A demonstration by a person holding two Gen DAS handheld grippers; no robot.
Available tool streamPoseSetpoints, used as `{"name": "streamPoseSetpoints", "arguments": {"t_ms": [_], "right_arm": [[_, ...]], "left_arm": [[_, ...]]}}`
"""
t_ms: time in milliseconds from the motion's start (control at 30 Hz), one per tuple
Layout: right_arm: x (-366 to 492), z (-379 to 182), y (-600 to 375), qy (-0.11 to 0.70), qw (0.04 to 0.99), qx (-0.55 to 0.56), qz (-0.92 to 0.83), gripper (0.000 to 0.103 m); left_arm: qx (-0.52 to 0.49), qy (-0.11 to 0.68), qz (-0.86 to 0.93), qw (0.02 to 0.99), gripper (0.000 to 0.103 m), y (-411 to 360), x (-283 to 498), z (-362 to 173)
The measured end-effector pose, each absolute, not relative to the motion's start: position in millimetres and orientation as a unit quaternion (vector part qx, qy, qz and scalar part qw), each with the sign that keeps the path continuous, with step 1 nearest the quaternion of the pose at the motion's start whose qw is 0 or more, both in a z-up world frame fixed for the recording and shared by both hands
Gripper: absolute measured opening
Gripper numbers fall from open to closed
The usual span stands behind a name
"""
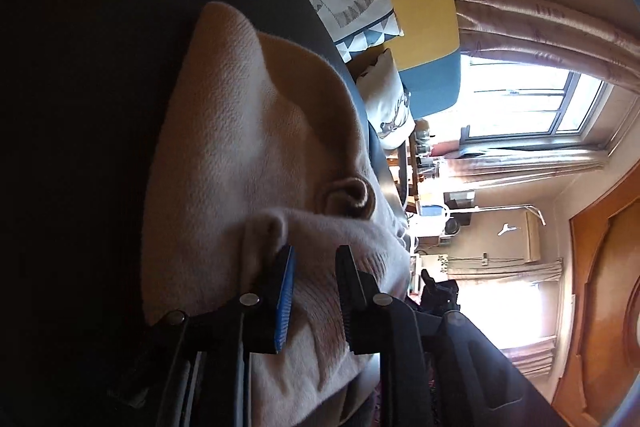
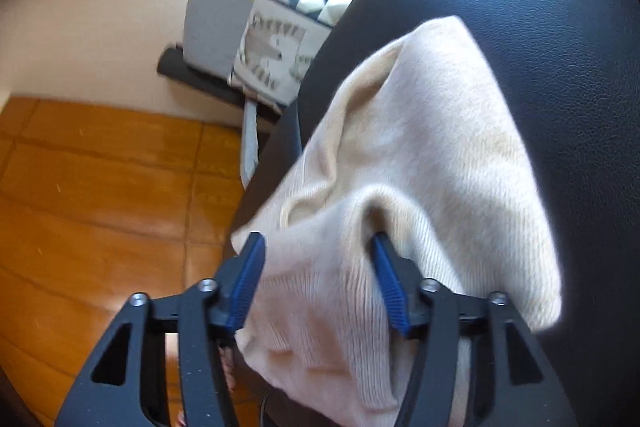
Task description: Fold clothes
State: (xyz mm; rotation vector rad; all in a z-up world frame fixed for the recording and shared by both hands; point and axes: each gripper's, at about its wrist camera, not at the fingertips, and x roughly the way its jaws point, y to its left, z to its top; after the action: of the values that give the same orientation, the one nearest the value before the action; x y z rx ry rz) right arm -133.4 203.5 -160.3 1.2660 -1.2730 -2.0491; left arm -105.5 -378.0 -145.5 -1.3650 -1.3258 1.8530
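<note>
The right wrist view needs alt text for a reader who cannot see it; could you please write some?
A cream knitted garment lies folded on a black leather surface, its near fold between the open blue-padded right gripper. Wooden floor and a patterned cushion lie beyond.

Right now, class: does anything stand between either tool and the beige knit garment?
Nothing visible does. The garment already lies between the open fingers of the right tool and the left tool.

Black leather-look surface (image 2: 540, 7) carries 1 cream knit garment (image 2: 420, 155), bunched, lying partly over its edge.
</note>
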Motion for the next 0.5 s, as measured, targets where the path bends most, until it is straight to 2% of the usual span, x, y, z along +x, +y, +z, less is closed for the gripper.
{"name": "streamPoseSetpoints", "arguments": {"t_ms": [167,367,400,433,467,500], "right_arm": [[-121.8,-149.3,189.2,-0.390,0.235,0.477,-0.752,0.060],[-117.4,-145.2,170.7,-0.319,0.250,0.497,-0.767,0.060],[-116.1,-143.6,167.4,-0.307,0.253,0.498,-0.771,0.057],[-116.3,-141.7,162.4,-0.291,0.256,0.498,-0.776,0.049],[-116.4,-140.2,157.6,-0.273,0.259,0.503,-0.778,0.026],[-115.8,-138.9,154.2,-0.258,0.260,0.512,-0.777,0.018]], "left_arm": [[-0.510,-0.483,0.670,0.242,0.027,-379.5,-91.5,-137.8],[-0.559,-0.460,0.635,0.269,0.029,-342.3,-95.4,-147.1],[-0.563,-0.461,0.633,0.265,0.029,-337.3,-97.7,-150.2],[-0.564,-0.465,0.632,0.258,0.029,-333.5,-100.2,-153.4],[-0.559,-0.471,0.632,0.258,0.029,-331.2,-102.7,-154.2],[-0.553,-0.478,0.632,0.259,0.028,-329.3,-105.1,-154.3]]}}
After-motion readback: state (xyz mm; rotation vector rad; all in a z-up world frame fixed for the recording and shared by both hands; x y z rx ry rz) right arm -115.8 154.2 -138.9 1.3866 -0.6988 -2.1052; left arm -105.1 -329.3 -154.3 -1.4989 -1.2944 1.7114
